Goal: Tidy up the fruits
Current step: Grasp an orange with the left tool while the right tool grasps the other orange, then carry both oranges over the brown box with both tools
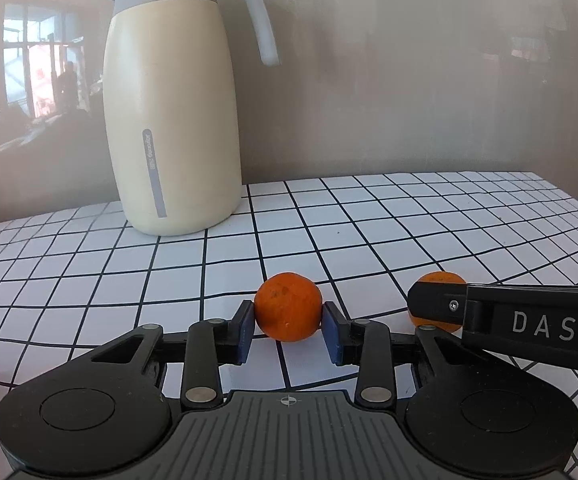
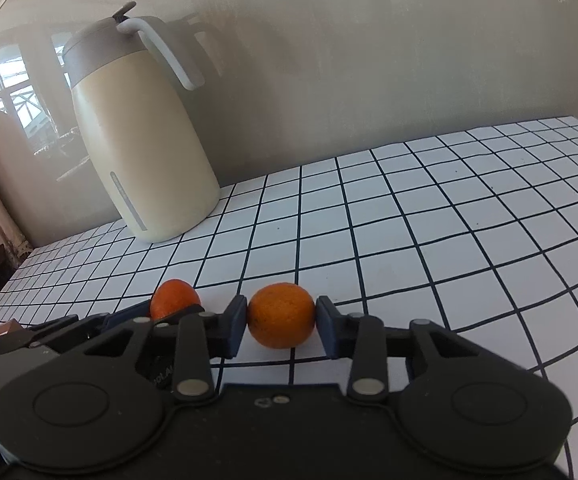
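Two oranges low on the gridded white counter (image 1: 369,216), side by side and a little apart, each clamped between blue pads: the left orange (image 1: 288,306) in the left gripper (image 1: 288,330), the right orange (image 2: 281,316) in the right gripper (image 2: 281,330). Both pairs of jaws pressed against the fruit on either side. Behind and to the left, against the wall, a cream jug (image 1: 173,120) with grey lid and handle, upright.

2 oranges (image 1: 288,306) (image 2: 281,316) side by side on table (image 1: 409,220) | jug (image 1: 171,120) behind, left
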### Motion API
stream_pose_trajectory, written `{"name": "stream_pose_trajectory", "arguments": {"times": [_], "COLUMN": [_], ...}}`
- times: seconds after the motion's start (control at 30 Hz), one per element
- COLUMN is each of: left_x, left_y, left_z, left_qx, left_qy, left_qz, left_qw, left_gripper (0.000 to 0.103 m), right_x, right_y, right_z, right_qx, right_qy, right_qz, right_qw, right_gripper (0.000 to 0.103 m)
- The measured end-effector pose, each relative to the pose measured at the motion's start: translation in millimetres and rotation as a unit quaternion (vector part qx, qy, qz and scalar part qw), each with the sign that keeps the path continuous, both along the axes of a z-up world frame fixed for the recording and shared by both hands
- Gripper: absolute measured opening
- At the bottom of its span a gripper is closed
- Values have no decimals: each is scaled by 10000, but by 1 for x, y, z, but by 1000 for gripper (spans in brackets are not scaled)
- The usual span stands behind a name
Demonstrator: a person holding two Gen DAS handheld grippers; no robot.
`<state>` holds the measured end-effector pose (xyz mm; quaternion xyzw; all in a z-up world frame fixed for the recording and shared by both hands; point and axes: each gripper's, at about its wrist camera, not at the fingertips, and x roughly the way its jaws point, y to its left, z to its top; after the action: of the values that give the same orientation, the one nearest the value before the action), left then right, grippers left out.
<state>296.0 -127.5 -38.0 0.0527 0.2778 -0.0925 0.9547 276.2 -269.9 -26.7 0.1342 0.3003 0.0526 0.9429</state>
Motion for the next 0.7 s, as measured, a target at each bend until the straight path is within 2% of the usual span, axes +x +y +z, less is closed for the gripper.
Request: {"name": "stream_pose_trajectory", "arguments": {"times": [0.27,0.47,0.7], "left_x": [-36,-78,-121], "left_y": [15,34,56], "left_z": [13,18,16], "left_qx": [-55,8,-14], "left_qy": [-91,-79,-13], "left_qz": [69,140,382], "left_qw": [9999,9999,9993], "left_gripper": [36,36,36], "right_x": [-25,-48,-71], "right_y": [0,6,31], "right_z": [15,18,19], "right_qx": [-120,-87,-292], "right_qy": [-275,-267,-270], "right_qz": [157,400,784], "right_qw": [9994,9988,9961], "right_gripper": [29,29,29]}}
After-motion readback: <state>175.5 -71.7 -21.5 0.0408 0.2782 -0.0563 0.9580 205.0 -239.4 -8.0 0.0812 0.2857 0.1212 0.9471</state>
